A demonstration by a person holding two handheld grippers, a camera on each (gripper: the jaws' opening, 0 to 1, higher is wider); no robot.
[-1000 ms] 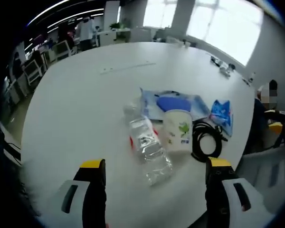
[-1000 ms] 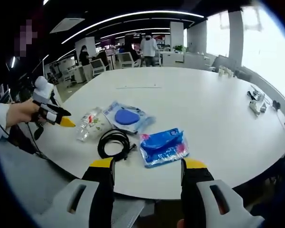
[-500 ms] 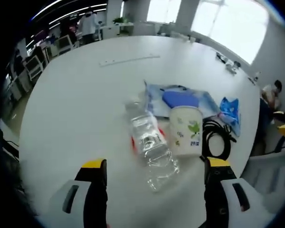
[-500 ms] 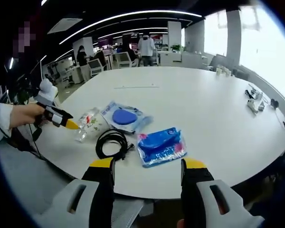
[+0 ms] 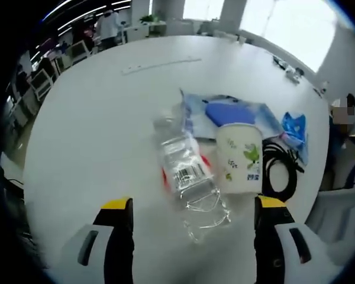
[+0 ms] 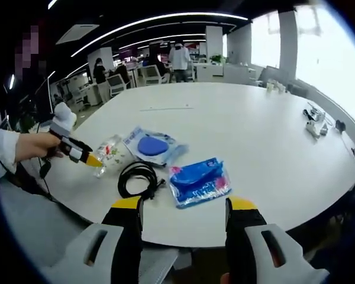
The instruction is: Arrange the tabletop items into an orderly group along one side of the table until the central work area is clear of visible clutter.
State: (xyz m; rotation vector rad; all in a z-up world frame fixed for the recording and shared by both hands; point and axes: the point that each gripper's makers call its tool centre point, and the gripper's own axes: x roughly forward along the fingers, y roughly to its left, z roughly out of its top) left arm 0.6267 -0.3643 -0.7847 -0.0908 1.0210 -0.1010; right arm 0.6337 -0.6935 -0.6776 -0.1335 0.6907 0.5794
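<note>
Left gripper view: the left gripper stands wide open and empty, its yellow-tipped jaws either side of the base of a clear plastic bottle lying on its side on the white table. Just beside the bottle stands a white paper cup with a green leaf print, then a coiled black cable, a clear pouch with a blue pad and a blue wipes packet farther off.

In the right gripper view the right gripper is also open and holds nothing, well back from the table edge.

The step in hand looks like the approach to the bottle; the next move calls for lowering the jaws around its body and closing gently, since the thin plastic may crush or roll.
</note>
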